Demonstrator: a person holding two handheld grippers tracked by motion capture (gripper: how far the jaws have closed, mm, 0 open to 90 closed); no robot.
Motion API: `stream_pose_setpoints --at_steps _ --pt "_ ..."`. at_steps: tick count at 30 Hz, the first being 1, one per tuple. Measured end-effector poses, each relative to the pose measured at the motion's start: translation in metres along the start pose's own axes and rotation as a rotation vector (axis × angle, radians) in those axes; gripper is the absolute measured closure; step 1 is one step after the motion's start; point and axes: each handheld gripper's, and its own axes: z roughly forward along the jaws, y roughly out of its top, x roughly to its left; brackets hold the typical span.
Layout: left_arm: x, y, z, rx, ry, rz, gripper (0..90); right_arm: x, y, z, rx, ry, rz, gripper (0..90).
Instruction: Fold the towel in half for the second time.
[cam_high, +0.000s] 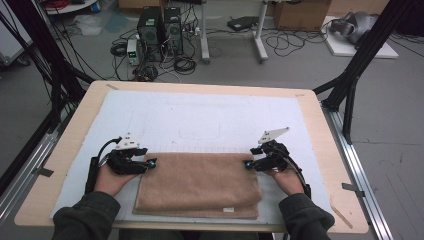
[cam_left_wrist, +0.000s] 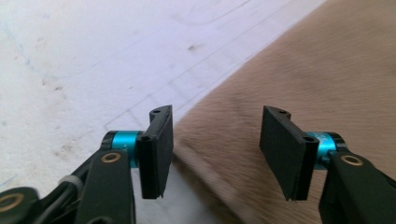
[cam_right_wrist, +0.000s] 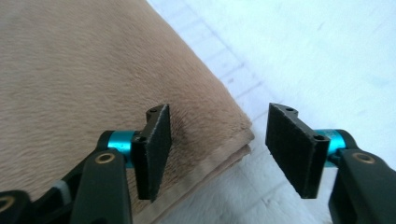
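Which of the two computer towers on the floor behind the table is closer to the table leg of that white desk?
The right-hand tower; it stands next to the white desk's leg, while the left-hand tower is beside the small white box.

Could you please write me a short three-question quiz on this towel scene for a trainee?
1. True or false: the brown towel lies folded on the white mat.
2. At which towel corners do the left gripper and right gripper sit: A far corners, B near corners?
3. Fill in: both grippers' jaws are ____.

Key: 1 true; 2 A; 3 open, nothing pinched between them.
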Motion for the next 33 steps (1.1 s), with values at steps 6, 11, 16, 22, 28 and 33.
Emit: stream_pose_setpoints --at_steps 6,11,16,22,28,33 --pt "0.002 -0.002 0.008 0.008 -0.025 -0.021 49.4 -0.004 -0.002 0.008 -0.001 0.063 0.012 52.2" --pt "0.002 -0.004 0.009 0.003 -0.05 -0.028 61.3 -0.002 -0.002 0.008 -0.008 0.097 -0.001 68.4" --pt "-0.001 -0.003 0.007 0.004 -0.046 -0.015 75.3 0.004 0.002 0.006 0.003 0.079 -0.056 77.1" --pt "-0.004 0.002 0.006 -0.02 -0.013 -0.027 78.8 0.0 0.006 -0.001 -0.024 0.061 -0.056 79.4" --pt "0.016 0.037 0.012 -0.097 0.022 -0.065 79.1 -0.023 0.037 -0.015 -0.059 -0.032 -0.06 79.5" --pt "0.043 0.081 0.024 -0.151 0.066 -0.106 79.6 -0.052 0.076 -0.023 -0.085 -0.111 -0.051 79.4"
